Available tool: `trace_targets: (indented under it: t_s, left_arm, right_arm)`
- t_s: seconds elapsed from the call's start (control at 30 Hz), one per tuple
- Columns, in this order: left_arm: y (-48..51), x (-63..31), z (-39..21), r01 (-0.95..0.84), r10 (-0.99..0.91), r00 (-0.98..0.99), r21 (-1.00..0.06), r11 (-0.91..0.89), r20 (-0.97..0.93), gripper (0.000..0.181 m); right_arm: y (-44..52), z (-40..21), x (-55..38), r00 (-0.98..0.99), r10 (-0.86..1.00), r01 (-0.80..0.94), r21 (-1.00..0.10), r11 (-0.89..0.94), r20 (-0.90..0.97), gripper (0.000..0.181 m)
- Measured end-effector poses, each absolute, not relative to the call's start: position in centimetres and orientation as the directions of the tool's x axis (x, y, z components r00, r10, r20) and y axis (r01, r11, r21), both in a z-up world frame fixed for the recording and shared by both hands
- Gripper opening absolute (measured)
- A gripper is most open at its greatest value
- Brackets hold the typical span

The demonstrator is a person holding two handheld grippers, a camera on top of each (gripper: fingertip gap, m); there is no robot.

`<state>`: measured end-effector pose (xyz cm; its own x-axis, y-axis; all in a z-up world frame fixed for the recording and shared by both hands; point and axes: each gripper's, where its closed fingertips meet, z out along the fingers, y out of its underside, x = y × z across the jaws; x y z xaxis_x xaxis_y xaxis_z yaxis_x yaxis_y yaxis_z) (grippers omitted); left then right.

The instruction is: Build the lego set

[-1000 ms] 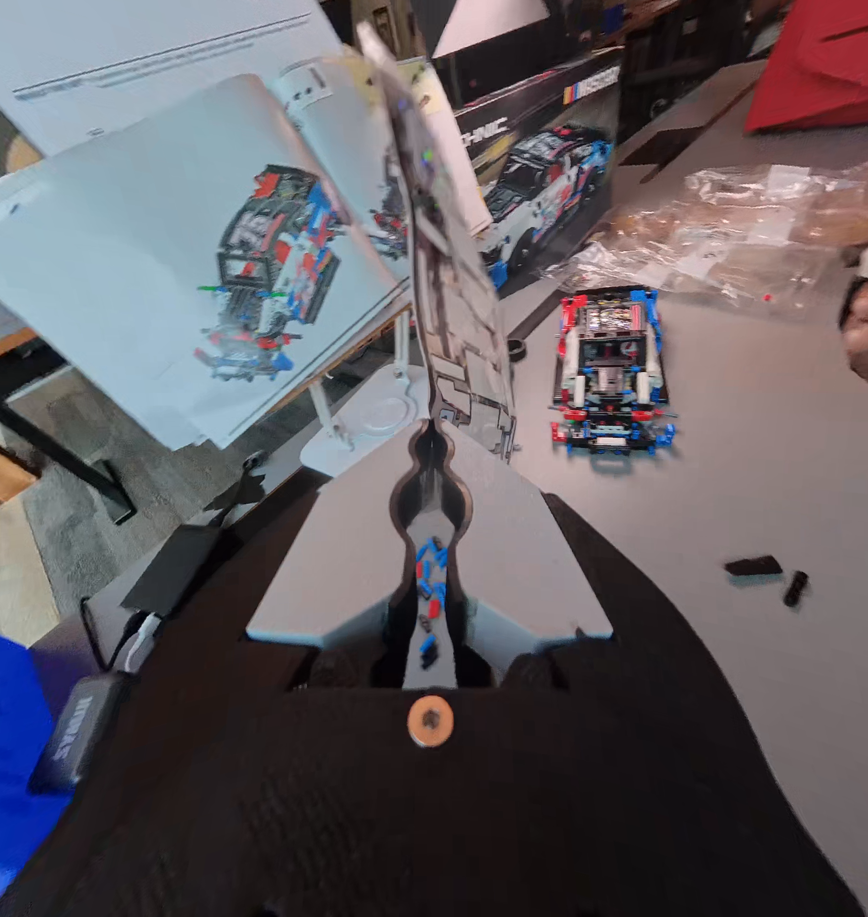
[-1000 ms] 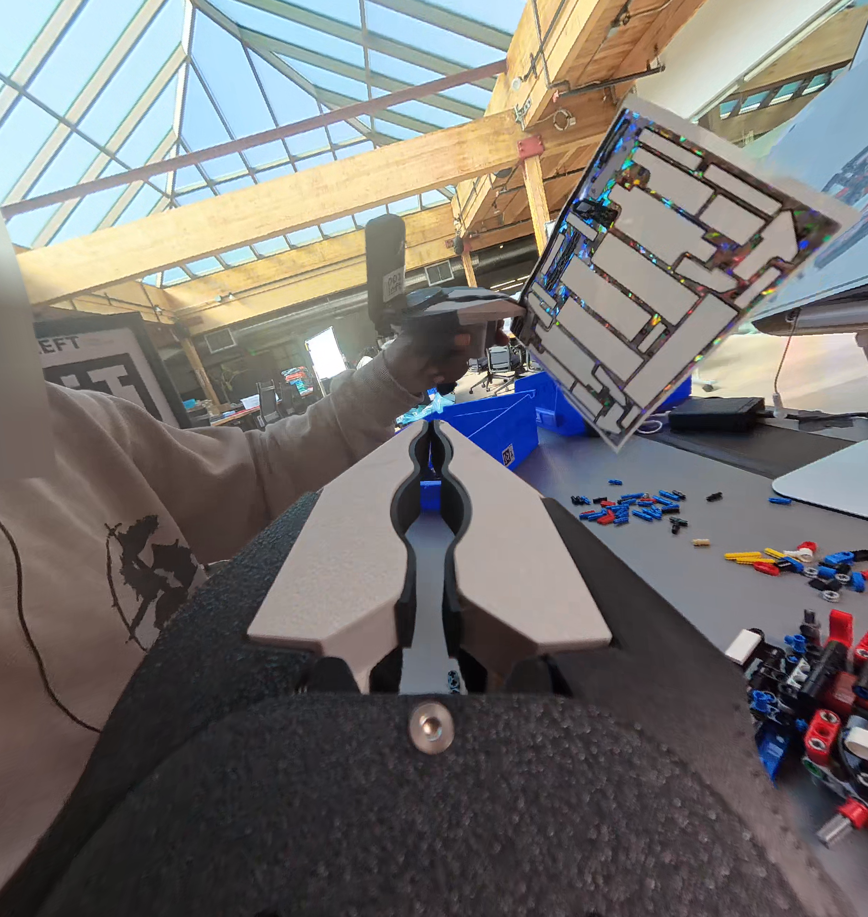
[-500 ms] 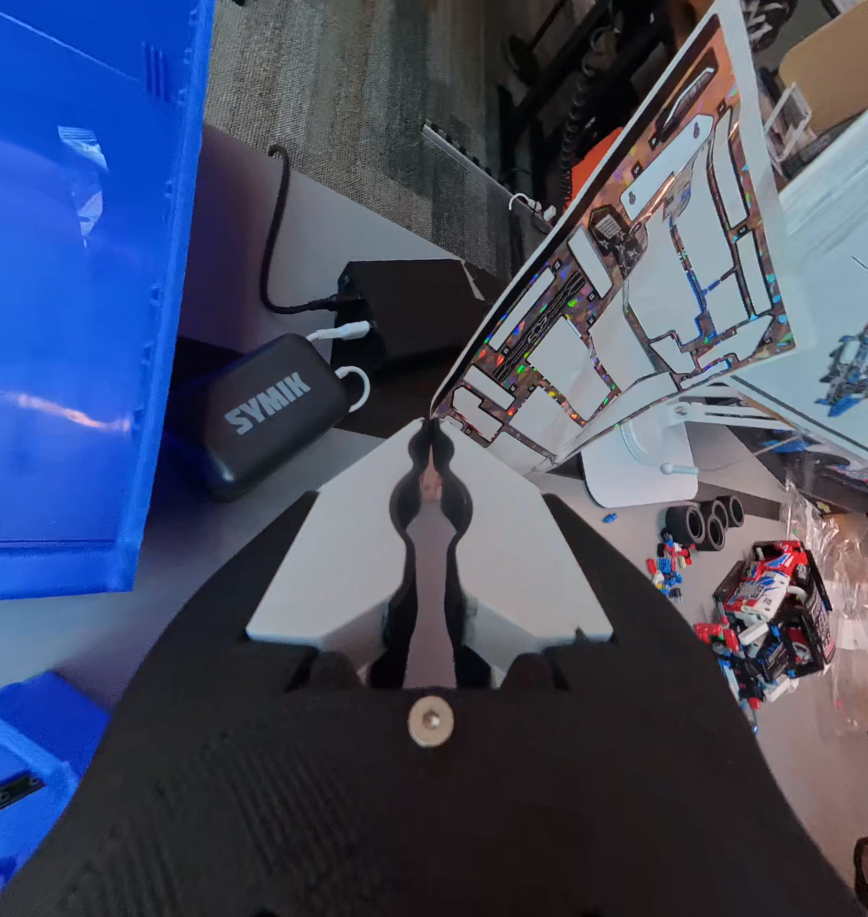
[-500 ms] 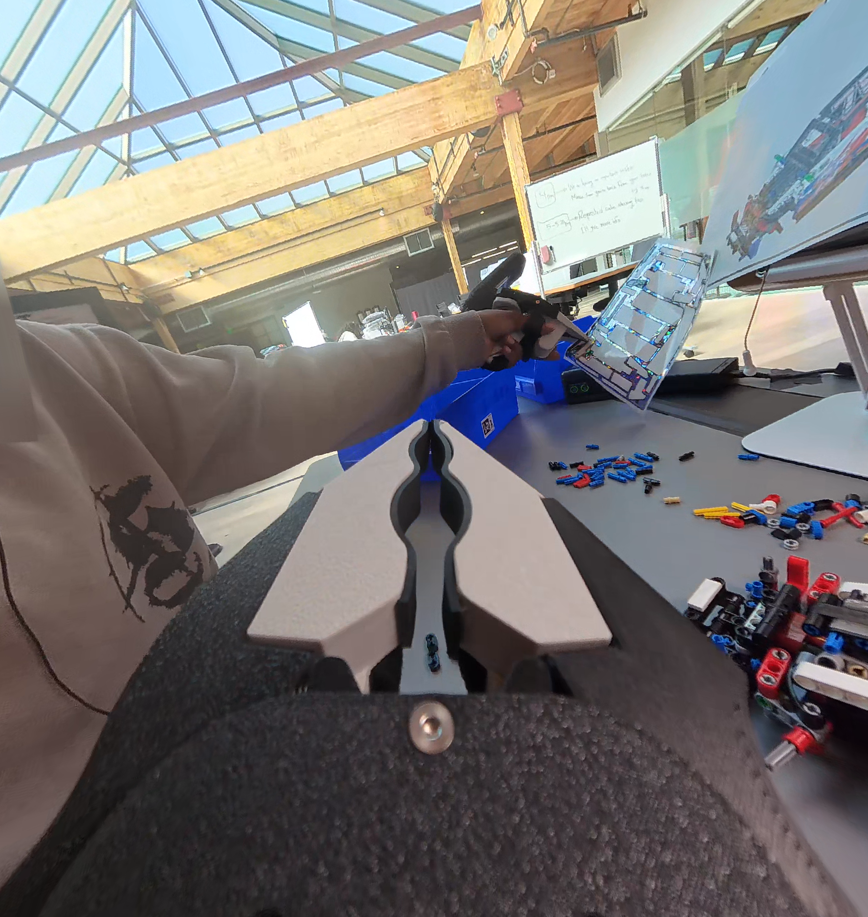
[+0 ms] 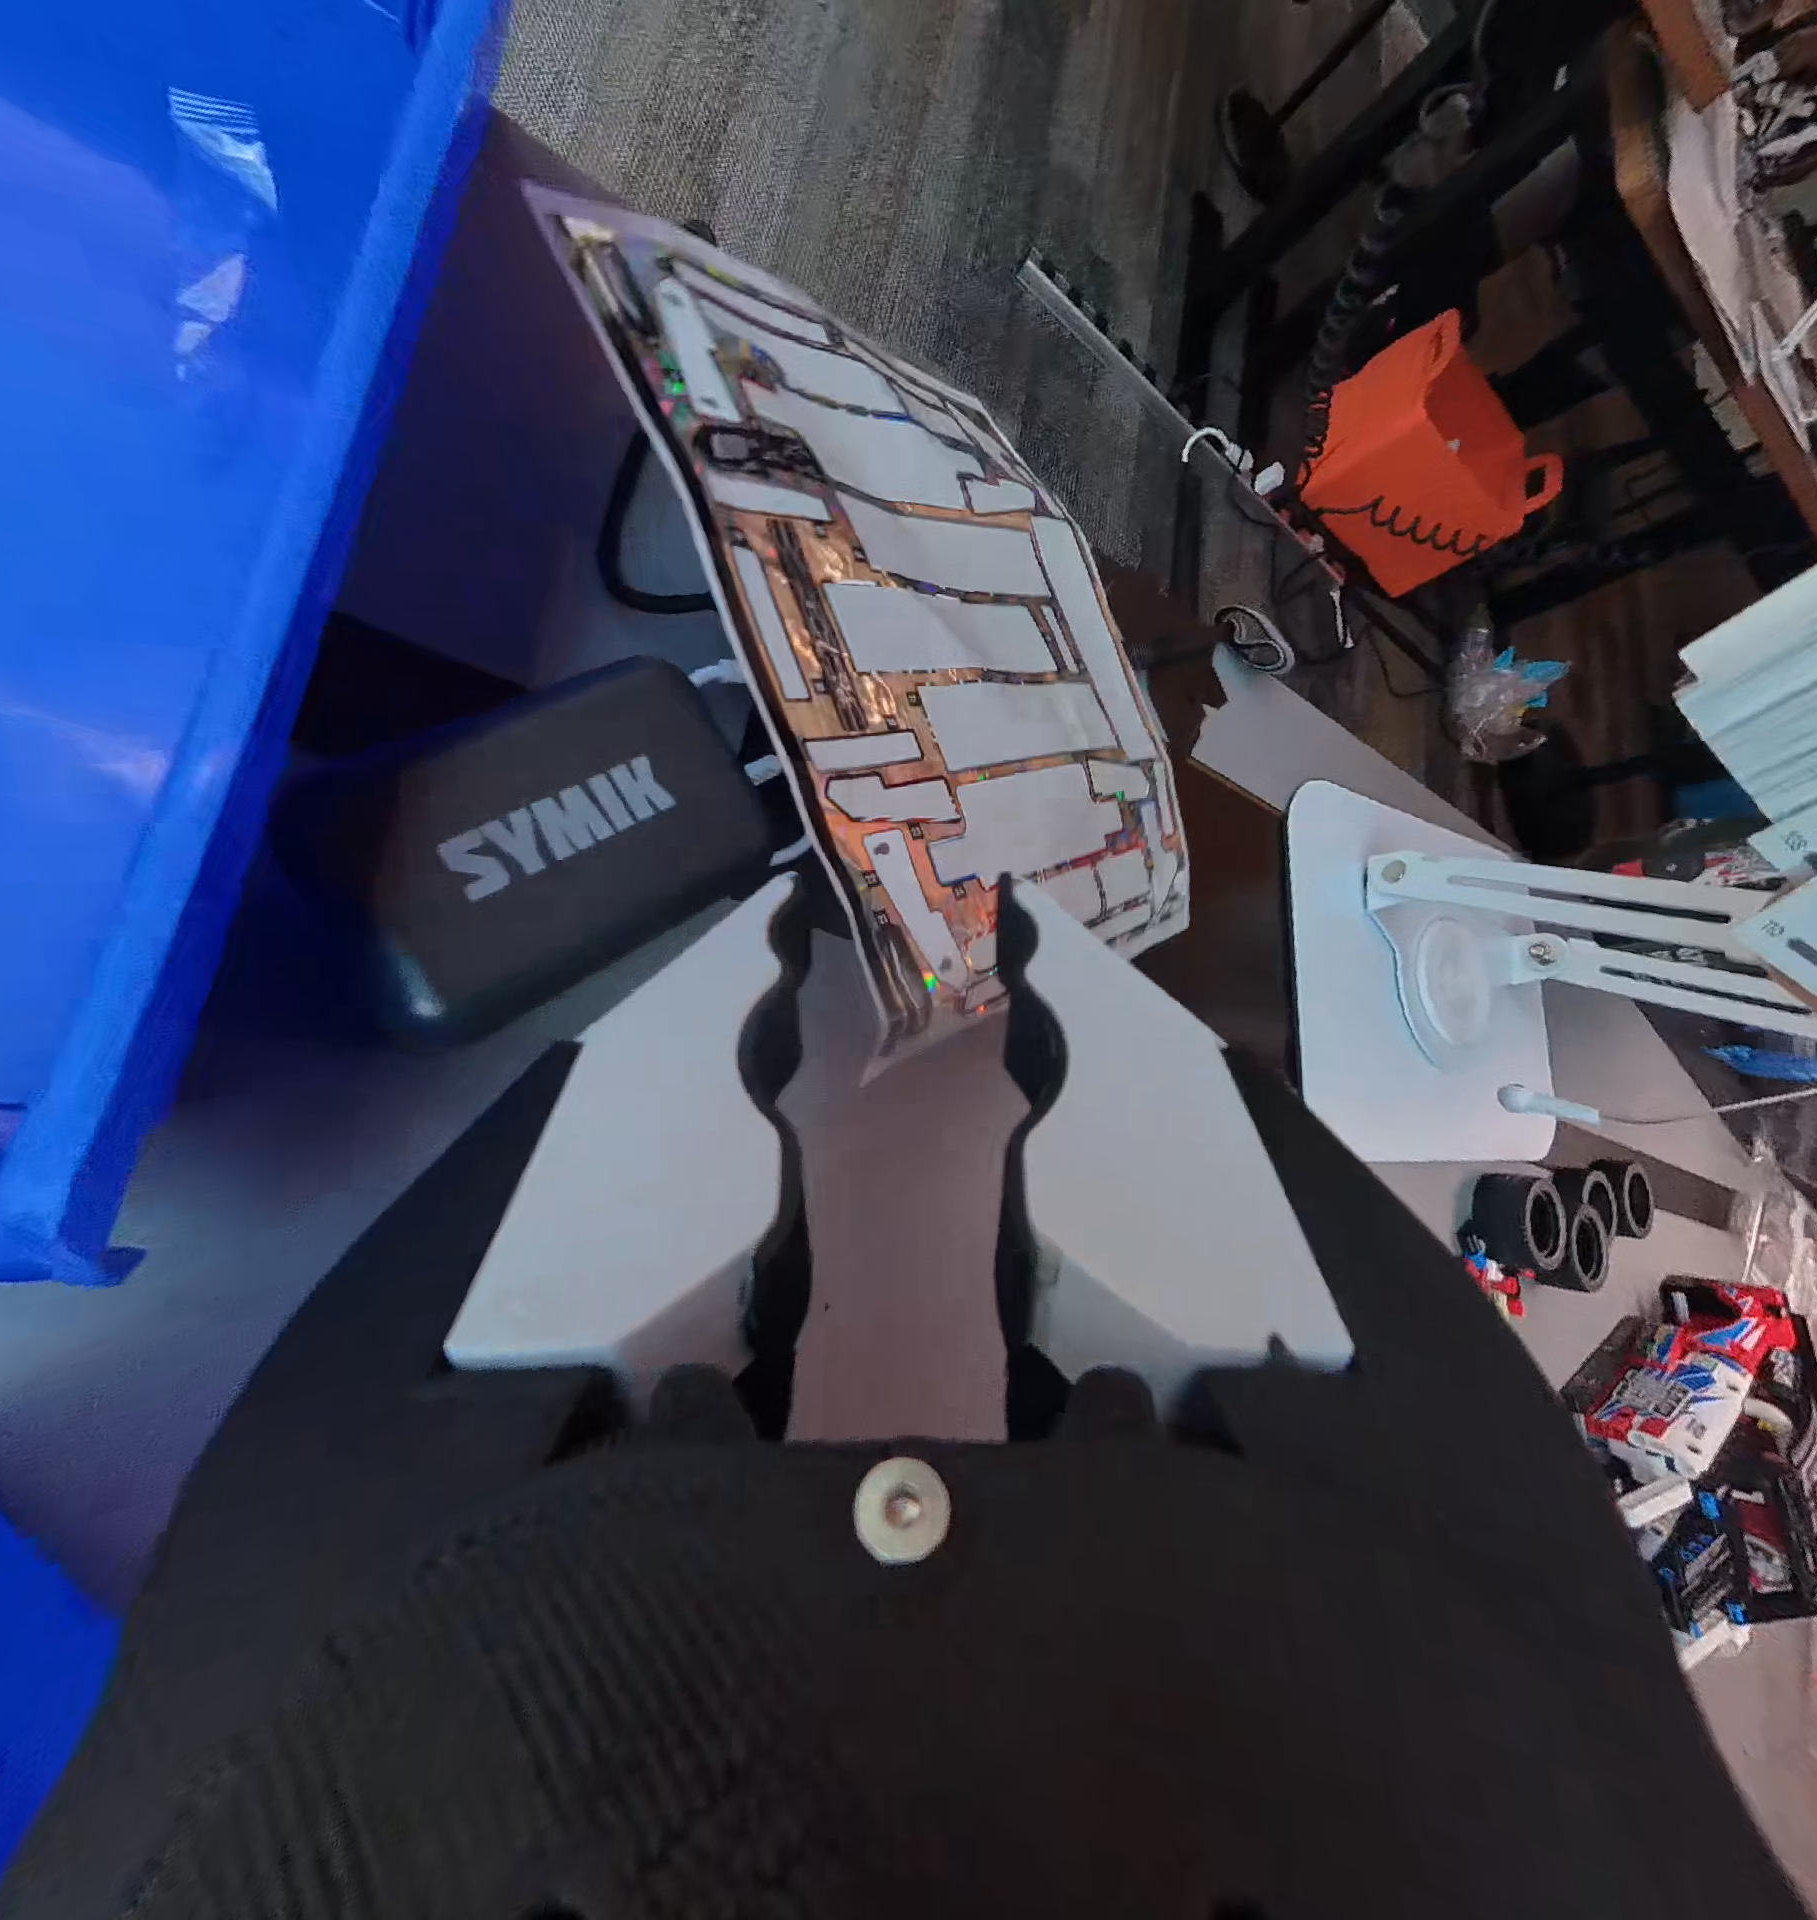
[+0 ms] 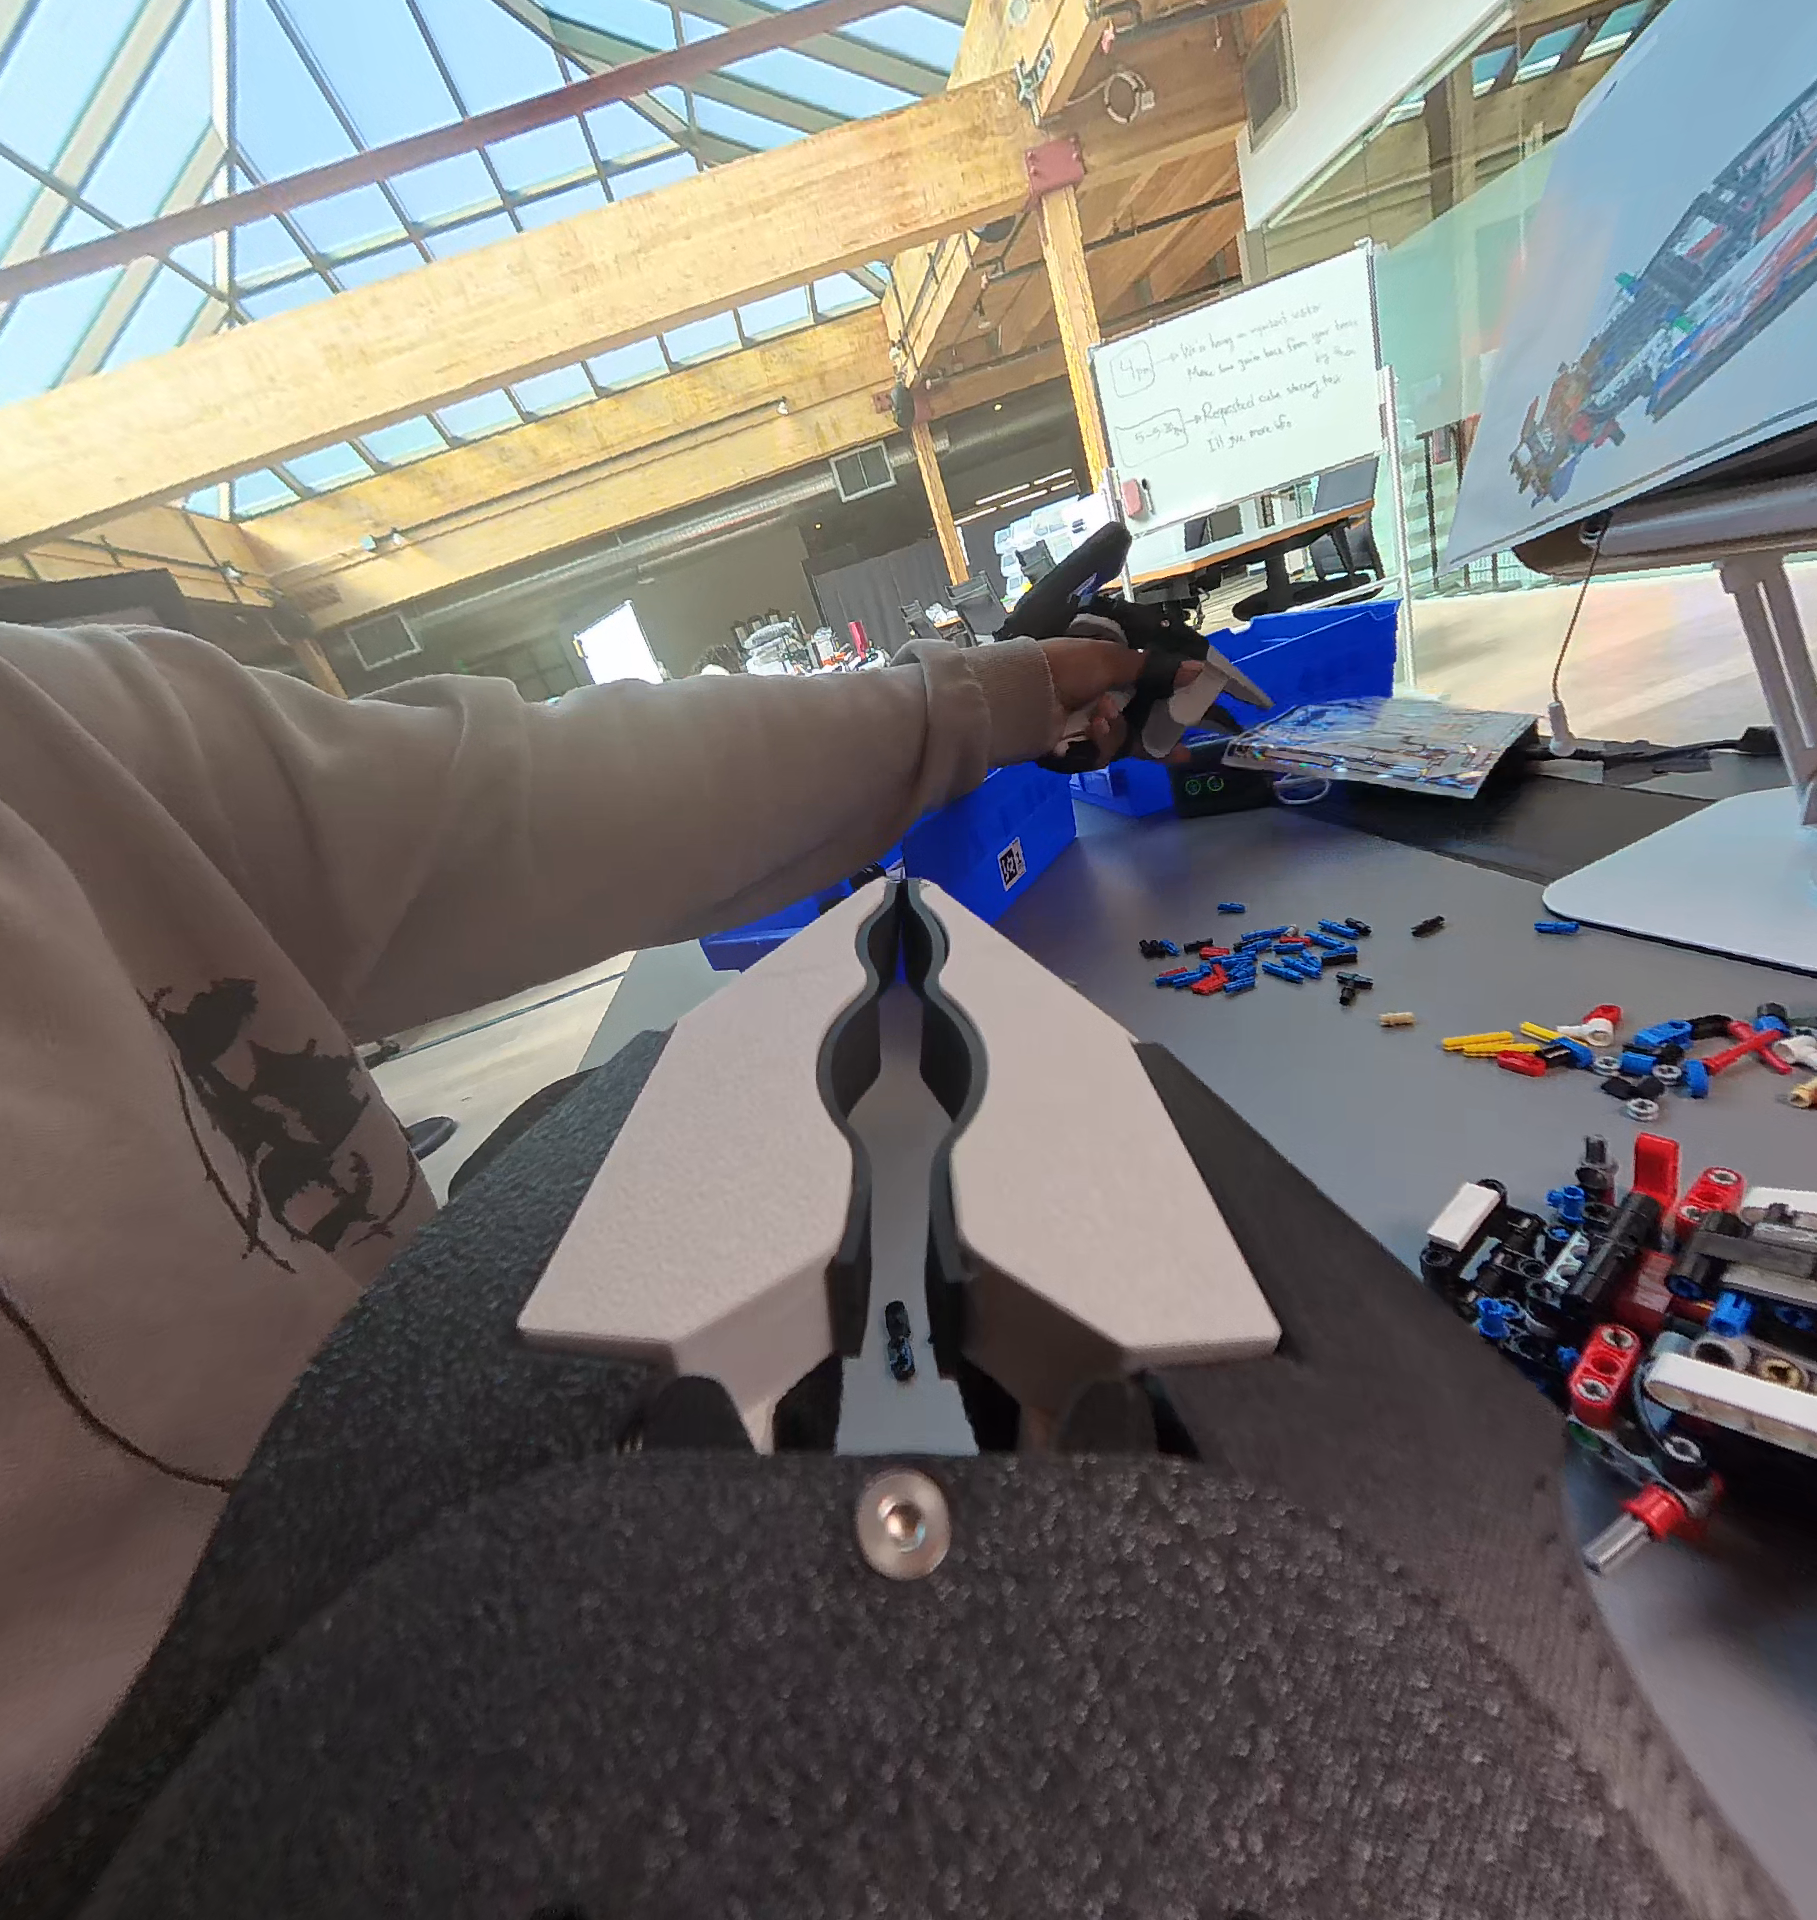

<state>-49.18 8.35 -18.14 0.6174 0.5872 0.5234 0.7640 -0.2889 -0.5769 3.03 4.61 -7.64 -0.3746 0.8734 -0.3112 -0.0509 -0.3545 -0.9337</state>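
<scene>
**Sticker sheet let go beside the book stand**

Left gripper (image 5: 899, 894): jaws apart, nothing clamped. Sticker sheet (image 5: 945, 665) lies just past the fingertips, curled, draped over a black box (image 5: 561, 831), left of the white book stand (image 5: 1403, 997). Blue bin (image 5: 156, 520) farther left of the stand. Tyres (image 5: 1569, 1216) and car body section (image 5: 1714, 1455) lie near the stand's base.

Right gripper (image 6: 906, 894): jaws together, holding nothing. Chassis (image 6: 1693, 1320) beside it on the table (image 6: 1299, 1060); loose pins (image 6: 1268, 956) between chassis and stand.
</scene>
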Motion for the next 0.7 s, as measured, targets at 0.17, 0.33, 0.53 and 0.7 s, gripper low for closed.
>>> trace_targets:
  t_s: [0.17,0.33,0.53,0.7]
  left_arm:
    - [7.7,-49.5,-12.1,0.499,0.616,0.755,-0.807,-0.316,0.225,0.075]
    - [10.0,-33.0,-3.7,0.228,0.128,0.972,-0.917,-0.328,0.196,0.049]
    - [4.3,-7.6,-6.3,0.257,-0.449,0.798,-0.901,-0.35,0.402,0.021]
    - [3.1,-1.1,-10.9,0.552,-0.454,0.557,-0.718,-0.423,0.696,0.024]
  right_arm:
    - [4.9,-8.0,2.8,-0.354,0.879,-0.049,-0.932,-0.358,-0.319,0.0]
    - [4.9,-8.3,2.1,-0.297,0.919,-0.064,-0.955,-0.291,-0.26,0.0]
    - [5.7,-9.2,1.2,-0.027,0.993,-0.071,-0.991,0.113,0.116,0.0]
    - [4.6,-11.1,0.1,0.118,0.827,0.051,-0.835,0.548,0.549,0.0]
